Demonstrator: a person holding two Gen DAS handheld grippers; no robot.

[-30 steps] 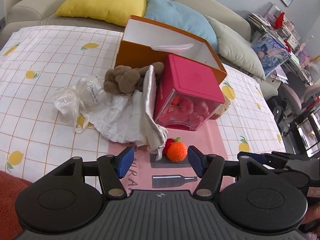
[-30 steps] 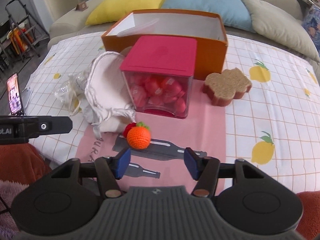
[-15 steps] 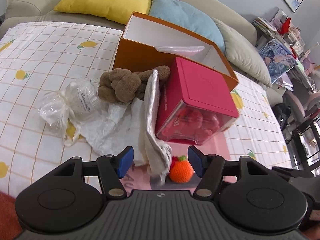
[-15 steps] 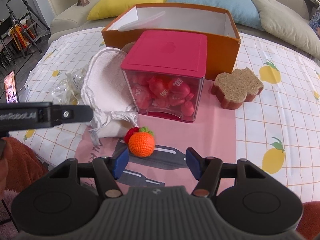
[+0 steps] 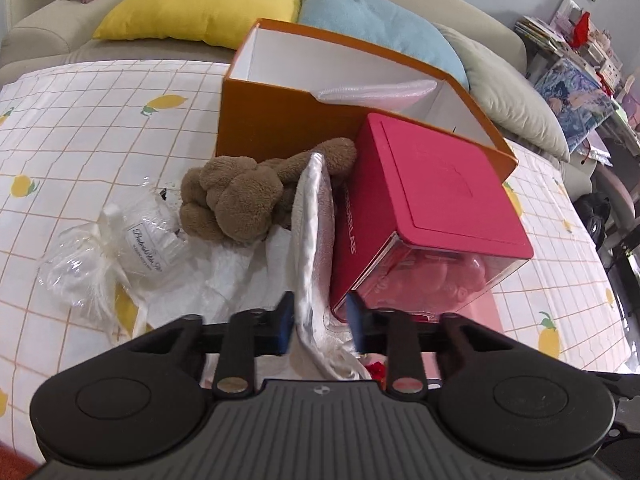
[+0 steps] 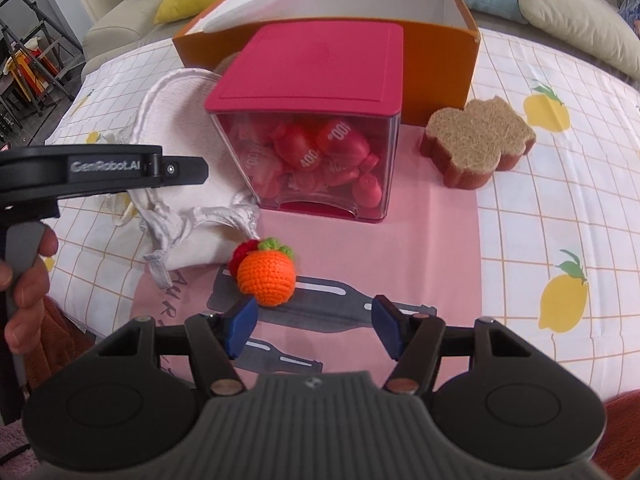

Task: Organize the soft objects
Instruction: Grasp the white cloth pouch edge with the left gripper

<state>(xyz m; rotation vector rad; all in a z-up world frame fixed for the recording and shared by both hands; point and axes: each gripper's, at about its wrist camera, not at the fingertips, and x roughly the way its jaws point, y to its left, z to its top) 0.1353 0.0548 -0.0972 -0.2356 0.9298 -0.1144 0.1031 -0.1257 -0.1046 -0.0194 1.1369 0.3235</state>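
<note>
My left gripper (image 5: 320, 322) is closing its jaws on the upright edge of a white cloth drawstring pouch (image 5: 314, 216), and the cloth fills the gap between the pads. The pouch leans on a pink-lidded clear box (image 5: 440, 184) of red soft pieces. A brown plush toy (image 5: 236, 200) lies behind it, against the open orange box (image 5: 272, 120). My right gripper (image 6: 314, 326) stands open low over the pink mat. An orange crochet fruit (image 6: 266, 280) sits just beyond its left fingertip, with a red crochet piece (image 6: 242, 254) behind it.
A brown flower-shaped sponge (image 6: 478, 136) lies right of the clear box. A clear plastic bag (image 5: 120, 248) with a white label sits left of the plush. Sofa cushions (image 5: 200, 4) line the far side. A person's hand (image 6: 24, 276) holds the left tool.
The left gripper moved forward and down onto the pouch and its jaws narrowed around the cloth. The right gripper sank closer to the orange crochet fruit, still open.
</note>
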